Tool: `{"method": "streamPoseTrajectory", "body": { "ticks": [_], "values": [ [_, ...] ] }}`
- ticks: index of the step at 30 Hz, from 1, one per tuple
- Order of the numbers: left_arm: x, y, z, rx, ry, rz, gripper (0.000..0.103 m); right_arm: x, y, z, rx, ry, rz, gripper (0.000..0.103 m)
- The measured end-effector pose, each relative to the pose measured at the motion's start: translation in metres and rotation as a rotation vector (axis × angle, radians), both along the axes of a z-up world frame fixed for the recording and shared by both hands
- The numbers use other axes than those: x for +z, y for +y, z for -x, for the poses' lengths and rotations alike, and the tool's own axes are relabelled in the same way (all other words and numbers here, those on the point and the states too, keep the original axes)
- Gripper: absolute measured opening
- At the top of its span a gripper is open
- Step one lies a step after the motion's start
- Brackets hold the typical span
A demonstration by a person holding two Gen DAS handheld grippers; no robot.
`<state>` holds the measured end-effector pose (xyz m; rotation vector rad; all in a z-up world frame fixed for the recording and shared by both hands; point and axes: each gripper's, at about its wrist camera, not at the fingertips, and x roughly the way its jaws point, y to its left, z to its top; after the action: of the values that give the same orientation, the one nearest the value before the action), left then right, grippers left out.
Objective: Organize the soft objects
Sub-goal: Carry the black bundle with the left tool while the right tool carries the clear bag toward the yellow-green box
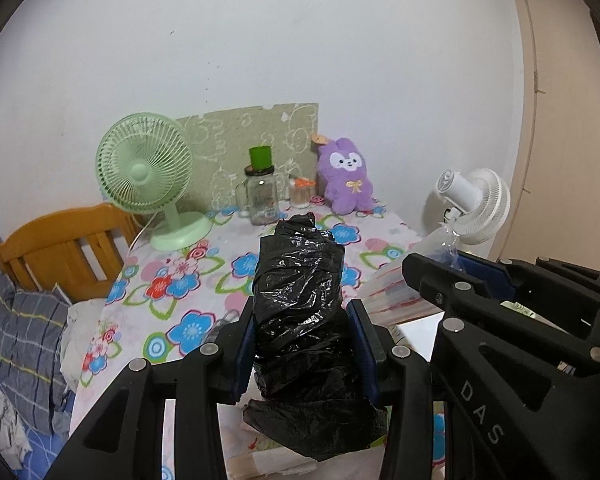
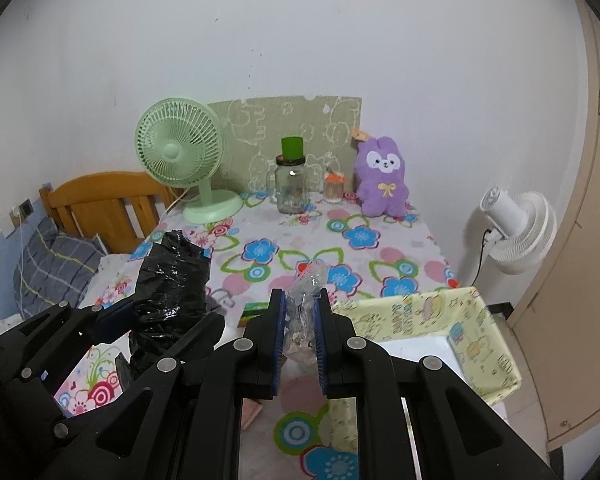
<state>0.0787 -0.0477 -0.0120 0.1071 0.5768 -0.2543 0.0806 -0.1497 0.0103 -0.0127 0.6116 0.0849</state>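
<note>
Left tool (image 1: 304, 344) clamped partway closed on a crumpled black plastic bag bundle (image 1: 300, 312), blue pads pressing both sides, bundle lifted clear above the near edge of the desk (image 1: 220, 280) with its flowered cloth. Right tool (image 2: 300, 320) pinched fully shut on a crinkled clear plastic bag (image 2: 306, 304), top sticking up past the pads, just beside the left tool. Beneath, toward the near right corner, a pale yellow fabric bin with cartoon print (image 2: 480, 320), white inside. Along the far edge: a mint-green desk fan (image 2: 180, 152) at the left corner, a glass jar mug topped by a green cup (image 2: 292, 192) mid-edge, a purple plush bunny (image 2: 382, 180) toward the right. Off the right edge, 1 white fan (image 2: 516, 228).
</note>
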Motion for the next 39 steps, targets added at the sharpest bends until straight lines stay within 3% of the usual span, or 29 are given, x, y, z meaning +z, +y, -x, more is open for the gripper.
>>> {"method": "streamPoseTrajectory", "body": {
  "ticks": [8, 22, 39],
  "values": [
    [0.007, -0.023, -0.004, -0.044, -0.017, 0.009, 0.044, 0.013, -0.022, -0.001, -0.033, -0.043, 0.033, 0.016],
    [0.002, -0.073, -0.018, -0.128, -0.004, 0.011, 0.044, 0.011, -0.072, -0.011, -0.102, -0.023, 0.043, 0.016],
    [-0.033, -0.142, -0.047, -0.227, 0.085, 0.001, 0.045, -0.025, -0.139, -0.033, -0.210, 0.052, 0.028, 0.016]
  ]
}}
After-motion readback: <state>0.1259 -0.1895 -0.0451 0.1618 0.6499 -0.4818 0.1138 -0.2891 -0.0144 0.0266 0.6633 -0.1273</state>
